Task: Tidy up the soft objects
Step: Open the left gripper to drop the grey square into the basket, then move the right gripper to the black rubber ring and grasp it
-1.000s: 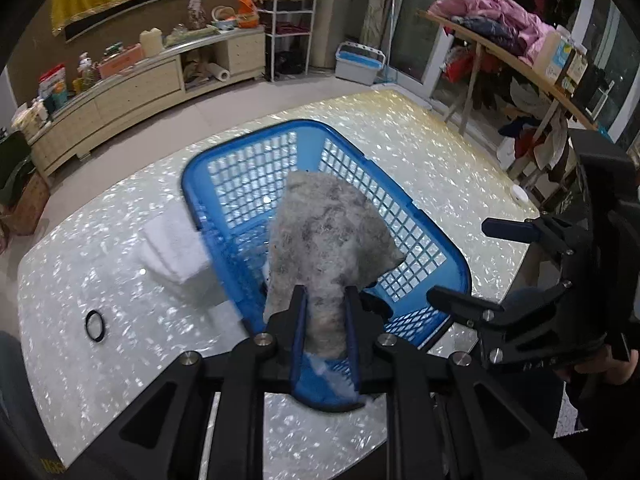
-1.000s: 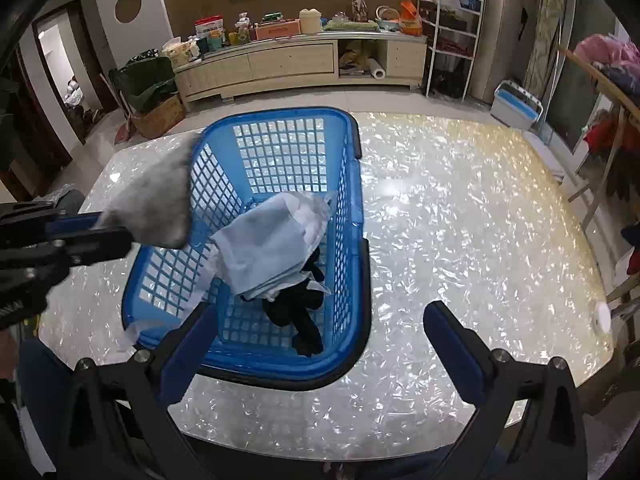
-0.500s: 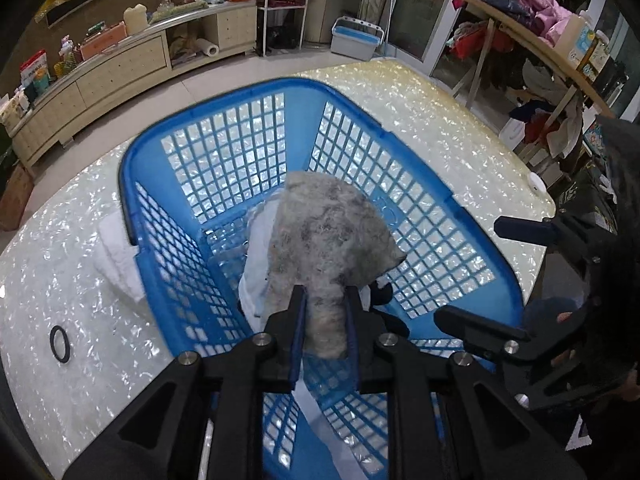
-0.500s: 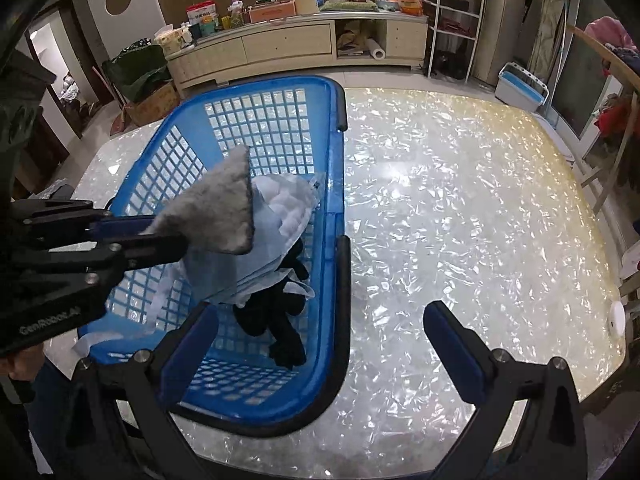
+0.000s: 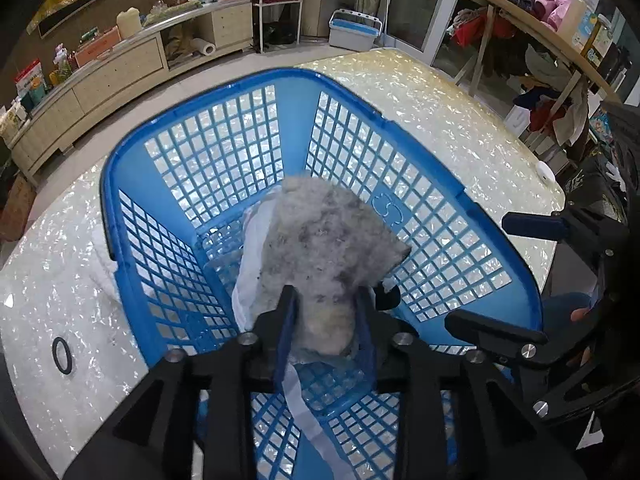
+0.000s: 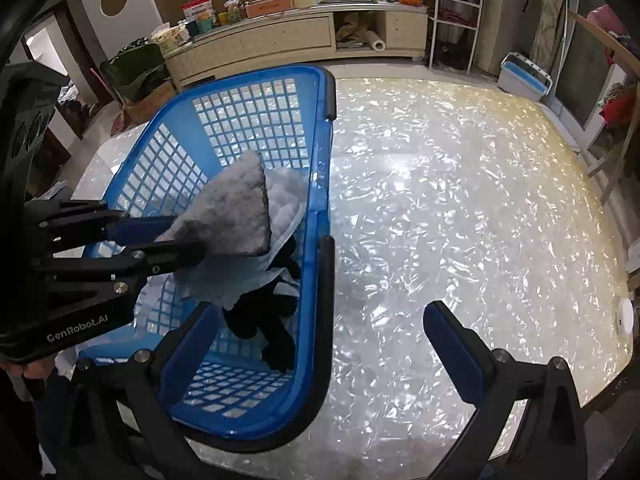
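Blue basket (image 5: 208, 264) is sitting on a shiny pearl-flake table (image 6: 460, 208), filling centre of left wrist view and left half of right wrist view. Grey fleece (image 5: 320, 248) is hanging inside it, low centre of left view, between the left gripper (image 5: 326, 320) pads; jaws are opening, cloth still sitting between them but pads look to be easing off its sides. Under it are lying a pale cloth (image 6: 280, 216) and a black item (image 6: 264, 312) on the basket floor.

Writing: "GenRobot.AI" in white on the left gripper body, lower left of right view (image 6: 76, 326). A raised "S"-like mark is showing on the basket's right wall (image 5: 386, 206). Labels on boxes along the far sideboard (image 6: 280, 36) are too small to read.

Right gripper (image 6: 316, 348) is spread wide w/ nothing between; its one finger is reaching over the basket's near corner, the other over bare table.

Edges/room: basket rim has black handle strips (image 6: 328, 264) on the side nearest the table's open area. Right half of right view is clear tabletop out to a curved edge; small white disc (image 6: 626, 318) near that edge. Black ring (image 5: 62, 354) and white cloth (image 5: 102, 248) are lying outside the basket, left of left view.
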`<state>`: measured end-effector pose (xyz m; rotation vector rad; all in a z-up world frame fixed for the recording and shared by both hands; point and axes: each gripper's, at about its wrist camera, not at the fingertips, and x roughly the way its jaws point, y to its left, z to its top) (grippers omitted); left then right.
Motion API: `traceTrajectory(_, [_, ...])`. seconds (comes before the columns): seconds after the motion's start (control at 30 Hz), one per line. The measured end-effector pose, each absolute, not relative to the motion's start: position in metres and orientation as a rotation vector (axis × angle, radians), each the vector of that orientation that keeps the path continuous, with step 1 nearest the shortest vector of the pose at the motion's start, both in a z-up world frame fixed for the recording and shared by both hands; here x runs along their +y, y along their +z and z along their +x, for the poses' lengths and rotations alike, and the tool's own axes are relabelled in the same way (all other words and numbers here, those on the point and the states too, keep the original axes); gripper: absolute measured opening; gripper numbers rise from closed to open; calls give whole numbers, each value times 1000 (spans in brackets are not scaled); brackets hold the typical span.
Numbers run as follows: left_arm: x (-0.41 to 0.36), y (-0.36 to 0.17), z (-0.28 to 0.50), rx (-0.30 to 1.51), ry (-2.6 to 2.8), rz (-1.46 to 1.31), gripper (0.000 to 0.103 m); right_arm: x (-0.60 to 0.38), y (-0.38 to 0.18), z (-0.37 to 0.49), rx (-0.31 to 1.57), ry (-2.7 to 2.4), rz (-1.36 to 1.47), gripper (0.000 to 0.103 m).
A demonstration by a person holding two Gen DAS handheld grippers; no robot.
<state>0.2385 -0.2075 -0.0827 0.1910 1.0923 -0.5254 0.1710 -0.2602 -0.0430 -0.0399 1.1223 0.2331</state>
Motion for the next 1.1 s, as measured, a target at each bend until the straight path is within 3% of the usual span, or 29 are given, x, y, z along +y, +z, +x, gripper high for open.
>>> traceTrajectory(0.2, [-199, -61, 226, 1026, -482, 201, 69, -264, -33, 164, 1106, 244, -28, 103])
traceTrajectory(0.47, [-172, -30, 203, 970, -462, 164, 72, -257, -12, 148, 1063, 241, -32, 103])
traceTrajectory(0.83, [-120, -12, 170, 929, -367, 112, 94, -225, 11, 134, 1009, 267, -71, 103])
traceTrajectory(0.9, [-108, -12, 165, 931, -348, 101, 103, -216, 12, 132, 1005, 273, -77, 103])
traceTrajectory(1.1, [-71, -14, 152, 941, -297, 62, 103, -190, 10, 131, 1004, 303, -97, 103])
